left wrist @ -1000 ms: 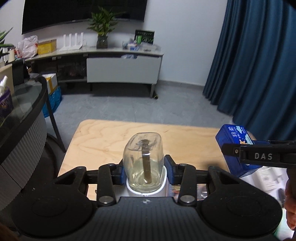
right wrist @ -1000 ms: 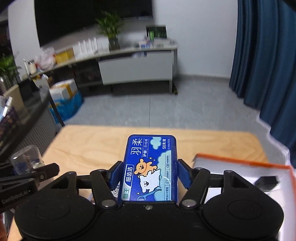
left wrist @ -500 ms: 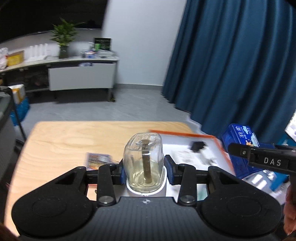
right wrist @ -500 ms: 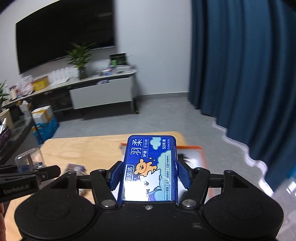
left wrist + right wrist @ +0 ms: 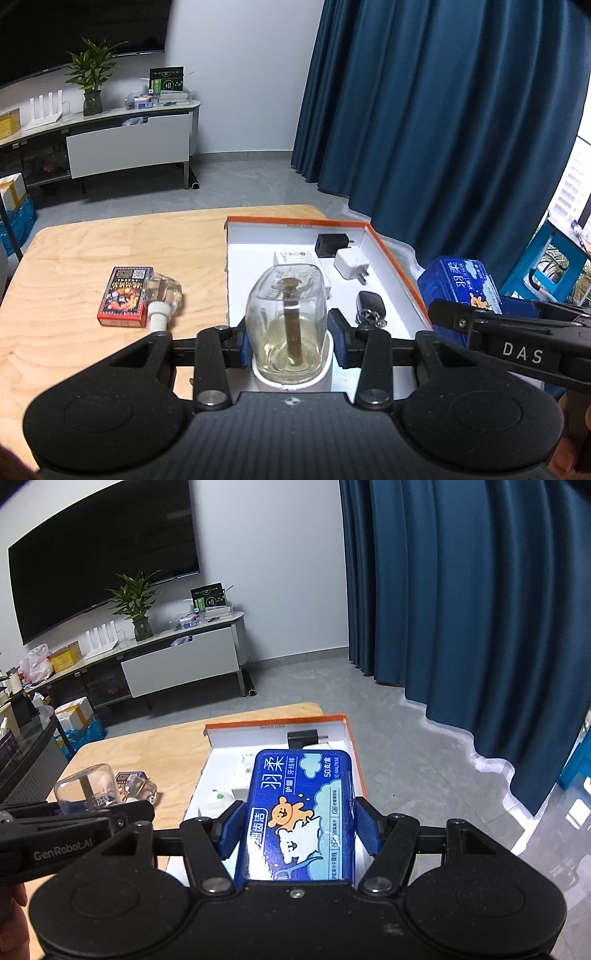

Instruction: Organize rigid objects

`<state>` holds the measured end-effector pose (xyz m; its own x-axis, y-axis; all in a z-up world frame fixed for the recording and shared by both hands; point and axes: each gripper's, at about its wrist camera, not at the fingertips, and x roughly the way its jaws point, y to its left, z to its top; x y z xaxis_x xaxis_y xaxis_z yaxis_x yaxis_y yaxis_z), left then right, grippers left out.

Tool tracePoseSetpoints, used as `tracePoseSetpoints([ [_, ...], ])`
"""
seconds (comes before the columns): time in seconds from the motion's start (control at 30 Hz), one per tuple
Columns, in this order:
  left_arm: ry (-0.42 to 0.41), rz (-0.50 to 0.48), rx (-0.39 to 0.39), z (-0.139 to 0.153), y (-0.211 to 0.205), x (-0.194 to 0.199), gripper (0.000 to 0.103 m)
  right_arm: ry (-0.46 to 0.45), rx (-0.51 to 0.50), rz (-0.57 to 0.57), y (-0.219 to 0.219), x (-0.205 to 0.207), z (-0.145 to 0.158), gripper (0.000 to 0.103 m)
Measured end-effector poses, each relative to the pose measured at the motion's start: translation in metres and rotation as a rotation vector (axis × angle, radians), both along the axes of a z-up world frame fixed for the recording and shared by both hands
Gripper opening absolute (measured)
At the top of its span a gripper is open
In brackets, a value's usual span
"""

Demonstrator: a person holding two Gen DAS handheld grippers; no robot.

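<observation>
Above orange-rimmed box (image 5: 395,258): left gripper (image 5: 288,341) clamps glass bottle (image 5: 286,317); right gripper (image 5: 295,834) clamps blue floss box (image 5: 299,812).

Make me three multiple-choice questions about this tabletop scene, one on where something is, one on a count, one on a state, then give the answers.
1. Where does the playing-card pack lie?
A. on the wooden table, left of the orange-rimmed box
B. inside the box
C. on the floor

2. How many wall chargers lie in the orange-rimmed box?
A. none
B. two
C. five

3. What is the right gripper doing?
A. hanging open with nothing in it
B. clamped on the blue floss-pick case
C. clamped on a key fob

Answers: 1 A, the pack rests on bare wood beside a clear bottle. 2 B, one black charger, one white charger. 3 B, the blue pads press both sides of the blue floss-pick case.
</observation>
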<state>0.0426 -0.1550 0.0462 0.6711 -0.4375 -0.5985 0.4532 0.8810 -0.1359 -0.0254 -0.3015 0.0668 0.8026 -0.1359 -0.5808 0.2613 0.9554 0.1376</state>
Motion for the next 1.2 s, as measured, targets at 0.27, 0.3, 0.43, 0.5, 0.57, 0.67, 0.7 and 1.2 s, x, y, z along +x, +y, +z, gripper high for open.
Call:
tracePoseSetpoints([
  [0.27,-0.007,0.009,0.008,-0.005,-0.004,-0.021,0.040,-0.002,0.010,0.007,-0.002,-0.010,-0.008,0.075],
  [0.3,-0.007,0.007,0.009,-0.007,-0.005,-0.022,0.040,-0.004,0.008,0.008,-0.002,-0.013,-0.009,0.075],
  [0.43,-0.012,0.015,0.015,-0.006,-0.005,-0.028,0.040,-0.009,0.013,0.005,-0.002,-0.019,-0.010,0.075],
  [0.5,-0.020,0.020,0.015,-0.004,-0.004,-0.028,0.040,-0.014,0.014,0.005,-0.003,-0.020,-0.010,0.075],
  [0.57,-0.028,0.021,0.013,-0.002,-0.004,-0.030,0.040,-0.017,0.013,0.009,-0.003,-0.021,-0.010,0.075],
  [0.67,-0.034,0.018,0.013,-0.001,-0.005,-0.031,0.040,-0.020,0.011,0.014,-0.003,-0.022,-0.009,0.075],
  [0.7,-0.036,0.018,0.014,-0.001,-0.006,-0.032,0.040,-0.021,0.010,0.013,-0.003,-0.022,-0.009,0.075],
  [1.2,-0.046,0.030,0.018,0.002,-0.004,-0.035,0.040,-0.025,0.007,0.025,-0.007,-0.024,-0.006,0.075],
])
